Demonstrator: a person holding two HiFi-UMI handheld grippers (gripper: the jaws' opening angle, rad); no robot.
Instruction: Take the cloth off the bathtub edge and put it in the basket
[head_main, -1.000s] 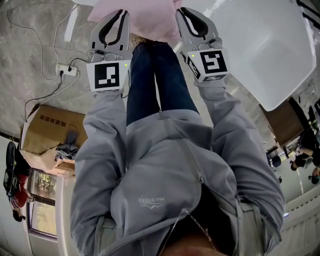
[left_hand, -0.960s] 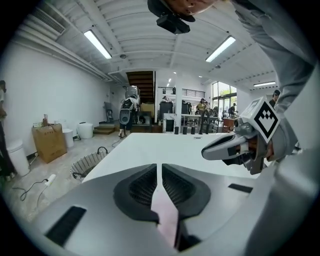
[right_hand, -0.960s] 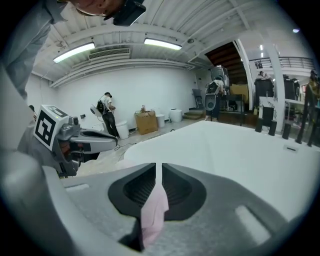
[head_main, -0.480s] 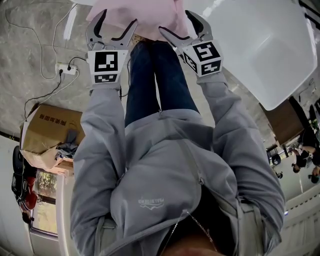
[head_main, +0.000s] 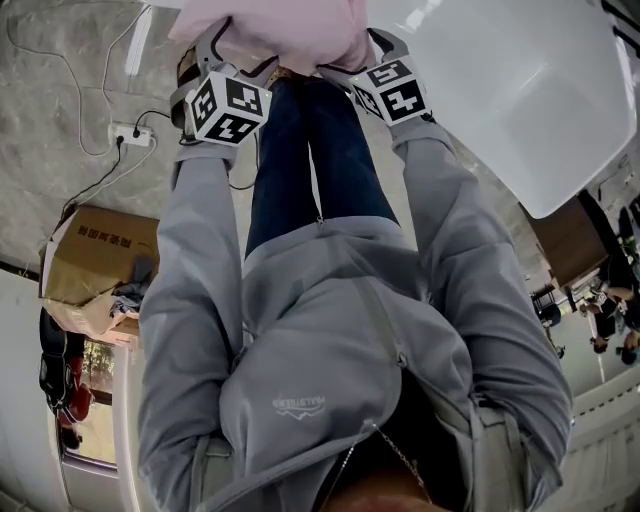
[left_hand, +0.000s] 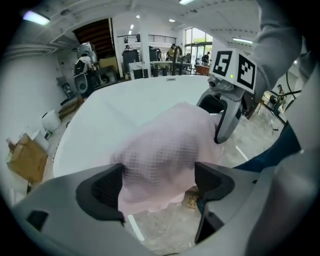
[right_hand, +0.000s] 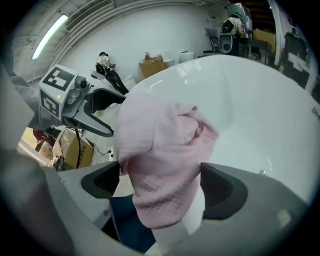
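A pink waffle-weave cloth (head_main: 275, 28) hangs over the rim of the white bathtub (head_main: 520, 90), at the top of the head view. My left gripper (head_main: 222, 58) and right gripper (head_main: 352, 68) reach into its lower edge from either side. Seen from the left gripper view, the left gripper (left_hand: 157, 182) has its jaws opening wide, and the cloth (left_hand: 165, 150) hangs between them. The right gripper (right_hand: 160, 187) is opening too, with the cloth (right_hand: 160, 145) between its pads. No pad visibly presses on the cloth. No basket is in view.
An open cardboard box (head_main: 95, 255) and a power strip (head_main: 133, 138) with trailing cables lie on the grey floor at the left. My own legs (head_main: 310, 160) stand right below the cloth. People (head_main: 605, 310) are at the far right.
Both grippers' jaws have gone from shut to wide open. Both grippers have moved up to the cloth's lower edge, so the cloth now lies between each pair of jaws.
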